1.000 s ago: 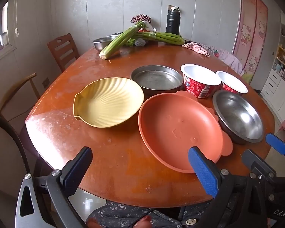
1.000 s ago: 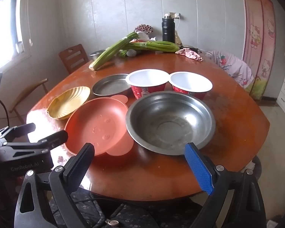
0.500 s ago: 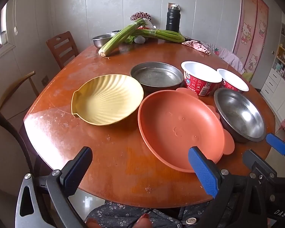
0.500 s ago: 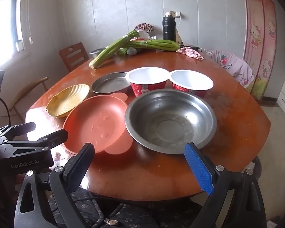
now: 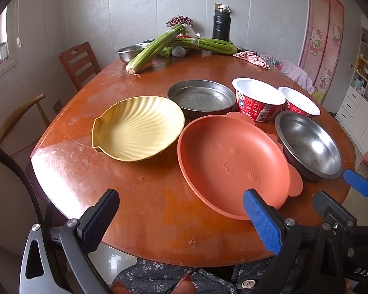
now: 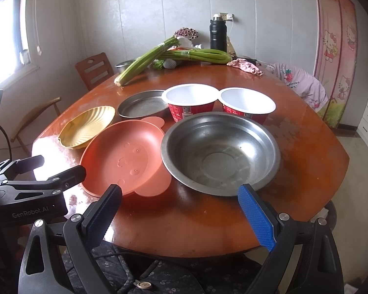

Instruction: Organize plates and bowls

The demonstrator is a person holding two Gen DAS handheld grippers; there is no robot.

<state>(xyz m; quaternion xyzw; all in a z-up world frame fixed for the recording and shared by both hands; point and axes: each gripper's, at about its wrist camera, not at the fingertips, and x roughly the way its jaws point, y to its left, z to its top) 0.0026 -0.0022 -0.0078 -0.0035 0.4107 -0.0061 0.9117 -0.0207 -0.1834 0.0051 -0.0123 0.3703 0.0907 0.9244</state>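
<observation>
Between the earlier views and this one very little is altered: both cameras are raised slightly and drawn a touch nearer, while every dish is left where it stood, so no sorting is judged to have begun. The left gripper [image 5: 181, 219] is held above the near edge of the table [image 5: 144, 210] with its jaws spread wide and nothing between them; the right gripper [image 6: 180, 216] is likewise wide open and empty, poised before the steel bowl [image 6: 220, 154]. The orange plate [image 5: 230, 164] is set at the middle front, its rim tucked just under or against the steel bowl on its right, which of the two cannot be told. The yellow shell dish [image 5: 137, 128] is placed to its left, nearly touching it, and the flat steel pan [image 5: 201, 98] and two red paper bowls [image 6: 191, 101] are lined up behind. Bare room is left along the near edge and at the far left of the table; the celery [image 5: 154, 49] and flask [image 5: 221, 25] are kept well apart at the back.
</observation>
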